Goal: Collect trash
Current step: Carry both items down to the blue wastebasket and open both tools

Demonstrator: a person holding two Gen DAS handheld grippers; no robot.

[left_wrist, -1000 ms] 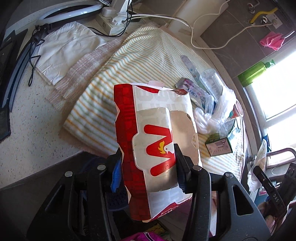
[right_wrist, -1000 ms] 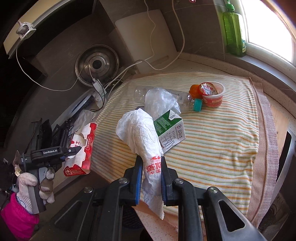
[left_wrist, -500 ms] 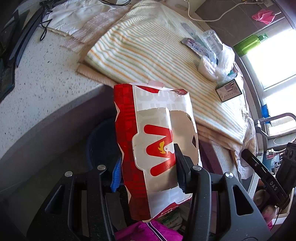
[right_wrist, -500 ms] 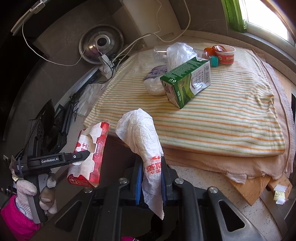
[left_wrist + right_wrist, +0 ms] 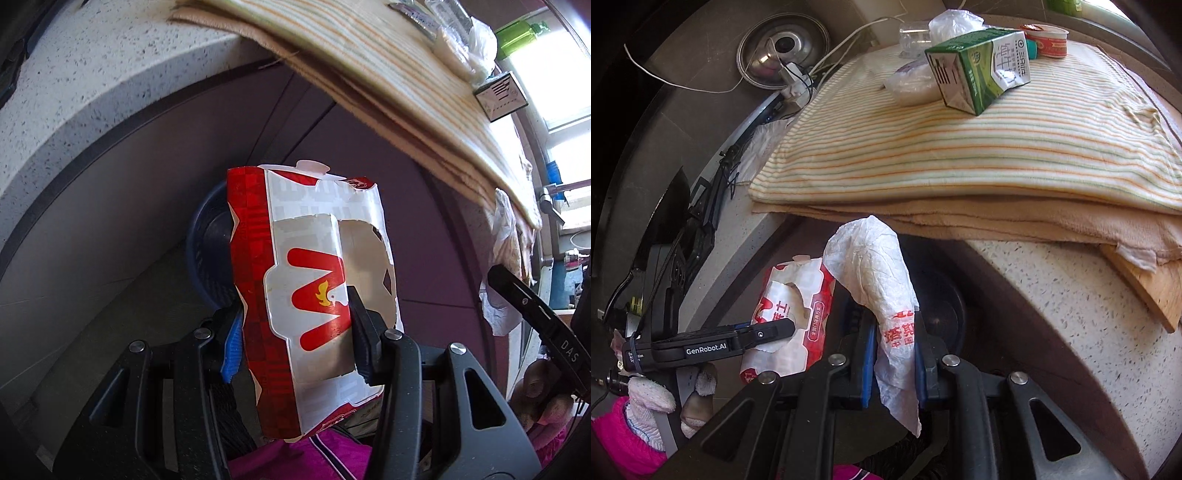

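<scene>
my left gripper [image 5: 295, 328] is clamped on a glossy red-white carton [image 5: 310, 280]; only the right view shows my right gripper [image 5: 894, 347] pinching a crinkled white wrapper [image 5: 882, 295].

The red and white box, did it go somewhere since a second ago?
Yes. The red and white box dropped from above the striped cloth to below the counter edge, toward the dark bin.

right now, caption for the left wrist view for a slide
Left gripper clamps a red-and-white carton over a dark bin below the countertop edge.
</scene>
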